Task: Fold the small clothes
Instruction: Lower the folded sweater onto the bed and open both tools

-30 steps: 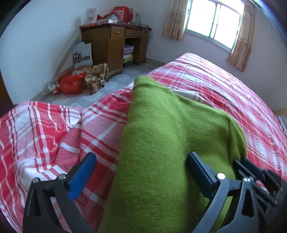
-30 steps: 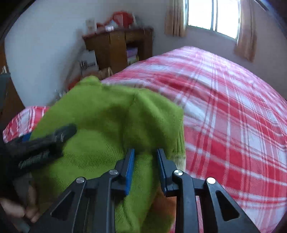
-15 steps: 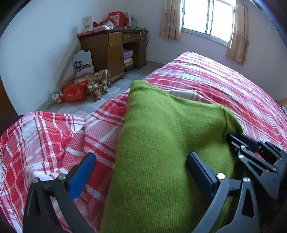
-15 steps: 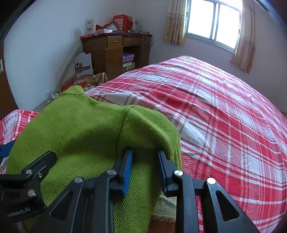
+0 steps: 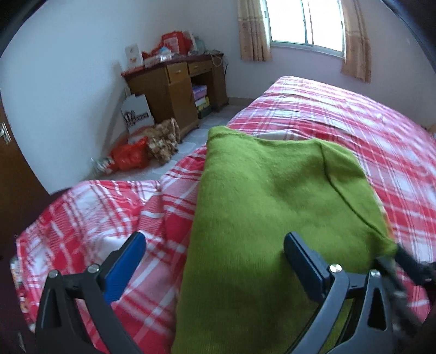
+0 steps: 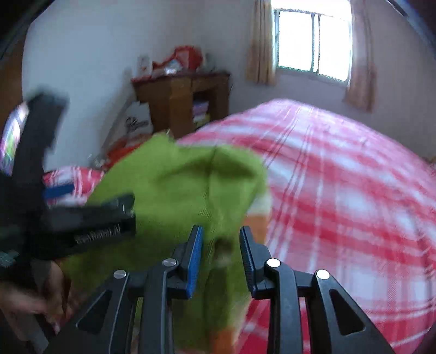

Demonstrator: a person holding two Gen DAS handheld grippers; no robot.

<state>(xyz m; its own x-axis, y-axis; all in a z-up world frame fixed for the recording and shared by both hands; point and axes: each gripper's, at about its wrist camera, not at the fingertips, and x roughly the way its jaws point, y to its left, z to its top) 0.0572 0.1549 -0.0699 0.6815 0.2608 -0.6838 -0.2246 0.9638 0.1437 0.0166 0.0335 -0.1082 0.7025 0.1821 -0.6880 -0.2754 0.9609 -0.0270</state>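
Note:
A small green knit garment point(image 5: 272, 217) lies folded on the red plaid bed point(image 5: 354, 128). My left gripper point(image 5: 215, 261) is open, its jaws wide apart over the garment's near left edge, holding nothing. My right gripper point(image 6: 220, 256) is shut on the garment's near right part point(image 6: 190, 190) and lifts it, so the cloth bunches up and an orange underside point(image 6: 256, 223) shows. The right gripper also shows blurred at the right edge of the left wrist view point(image 5: 403, 266). The left gripper shows at the left in the right wrist view point(image 6: 90, 220).
A wooden desk point(image 5: 177, 84) with clutter on top stands against the far wall. Red bags and a brown bundle point(image 5: 152, 147) lie on the floor beside the bed. A window with curtains point(image 5: 305, 24) is behind the bed. The bed's left edge point(image 5: 54, 207) is near my left gripper.
My right gripper has lifted and pulled the garment's right part up and toward me; the view is blurred with motion. My left gripper has backed off slightly and stays open.

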